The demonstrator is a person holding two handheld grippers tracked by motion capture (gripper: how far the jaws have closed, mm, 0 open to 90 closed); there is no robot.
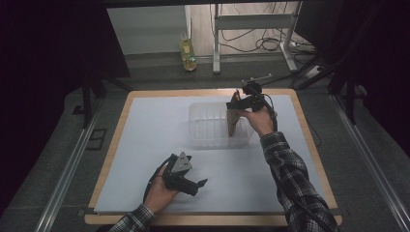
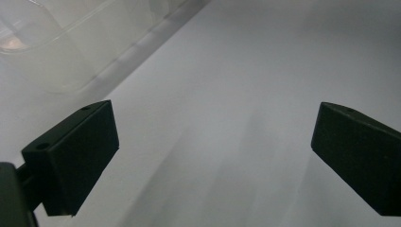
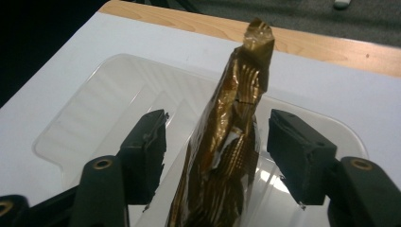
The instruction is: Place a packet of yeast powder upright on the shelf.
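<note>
Gold wrapper [image 3: 227, 142], long and thin, standing almost straight up inside the clear tub [image 1: 205, 126], twisted tip on top. Between the jaws of the right gripper [image 3: 217, 151], with a gap on each side, so apparently let go; unclear what props it up. Looks like the dropping-in step, almost done. Next, probably: lift straight up and away without bumping the wrapper, or it may tip over. Left gripper [image 1: 186, 176] resting low on the white table [image 1: 145, 145], wide open, holding nothing.
</note>
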